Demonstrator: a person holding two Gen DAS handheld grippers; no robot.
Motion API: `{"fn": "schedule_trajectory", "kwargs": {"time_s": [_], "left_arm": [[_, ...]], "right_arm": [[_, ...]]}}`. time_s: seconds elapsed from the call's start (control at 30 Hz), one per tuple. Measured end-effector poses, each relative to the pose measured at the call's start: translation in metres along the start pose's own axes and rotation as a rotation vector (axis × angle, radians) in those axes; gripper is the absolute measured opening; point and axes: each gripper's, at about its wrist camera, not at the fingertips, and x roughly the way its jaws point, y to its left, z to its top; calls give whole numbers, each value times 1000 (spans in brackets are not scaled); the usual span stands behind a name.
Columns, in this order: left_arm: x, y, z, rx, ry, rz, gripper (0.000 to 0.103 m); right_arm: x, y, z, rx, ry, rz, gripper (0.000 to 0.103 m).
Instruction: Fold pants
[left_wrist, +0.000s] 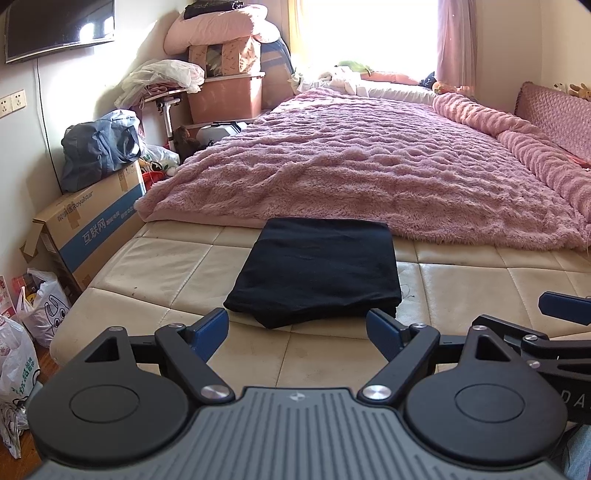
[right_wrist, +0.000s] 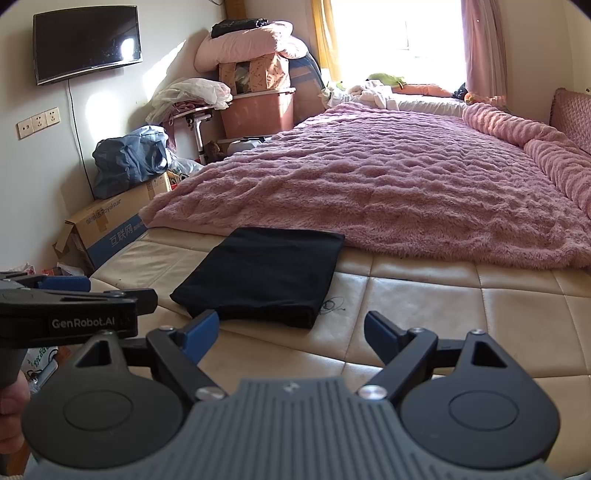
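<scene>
The black pants (left_wrist: 316, 271) lie folded into a flat rectangle on the cream quilted mattress (left_wrist: 166, 273), just in front of the pink blanket. They also show in the right wrist view (right_wrist: 262, 273). My left gripper (left_wrist: 297, 334) is open and empty, just short of the pants' near edge. My right gripper (right_wrist: 291, 334) is open and empty, a little to the right of the pants' near corner. The left gripper also shows at the left edge of the right wrist view (right_wrist: 74, 291); part of the right gripper shows at the right edge of the left wrist view (left_wrist: 561, 306).
A fluffy pink blanket (left_wrist: 369, 166) covers the bed beyond the pants. A cardboard box (left_wrist: 96, 229) with a blue bag (left_wrist: 99, 147) on it stands at the left, with plastic bags (left_wrist: 22, 354) on the floor. Storage bins and pillows (left_wrist: 221, 55) are stacked at the back.
</scene>
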Motion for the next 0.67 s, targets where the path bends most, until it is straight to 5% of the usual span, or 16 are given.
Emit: {"fn": "schedule_trajectory", "kwargs": {"time_s": [0.67], "left_arm": [[-3,5,3,4,-19,5,99]], "right_arm": [[0,1,0,1,0,-2,82]]}}
